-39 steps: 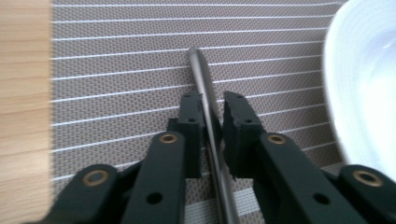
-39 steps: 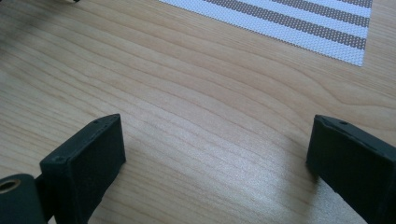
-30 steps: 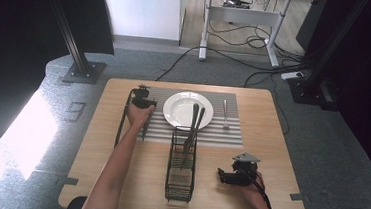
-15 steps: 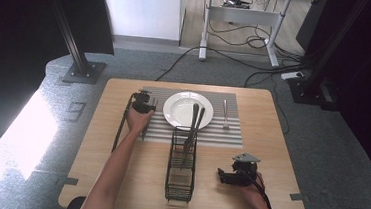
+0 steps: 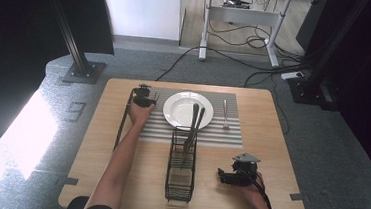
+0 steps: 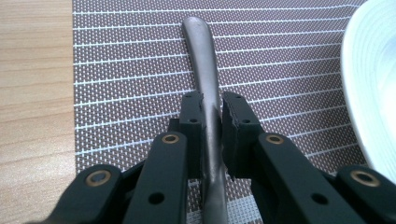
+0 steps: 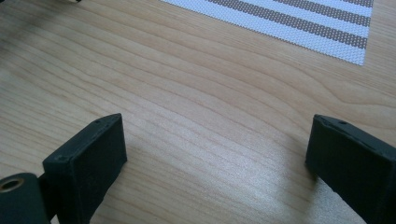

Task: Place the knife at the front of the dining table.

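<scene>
Right gripper (image 5: 223, 176): seen at the lower right of the high view, resting low over the bare table (image 5: 287, 192), just right of the rack. In the right gripper view its jaws are spread wide at the bottom corners of the frame, with only wood grain between them (image 7: 215, 158) and nothing gripped.

Rack (image 5: 179, 184): a black wire rack is placed at the lower centre of the high view, on the wood, its far end at the mat's near edge. Two dark utensils (image 5: 191, 135) are stood in its far end, leaning up over the plate's near rim.

Mat (image 5: 231, 133): a striped mat is laid across the far half of the table, at the centre of the high view; its corner is seen at the upper right of the right gripper view (image 7: 327, 32).

Left gripper (image 5: 143, 100): held at the upper left of the mat in the high view, just left of the plate. In the left gripper view its jaws have just been closing and are now pressed on a metal handle (image 6: 205, 79) from both sides (image 6: 212, 123).

Handle: it runs from the bottom centre of the left gripper view up to a rounded end near the top, lying over the mat (image 6: 126, 70).

Plate (image 5: 178, 109): a white plate is set at the mat's centre; its rim fills the right edge of the left gripper view (image 6: 373, 79).

Fork (image 5: 226, 112): it lies on the mat right of the plate, apart from it.
</scene>
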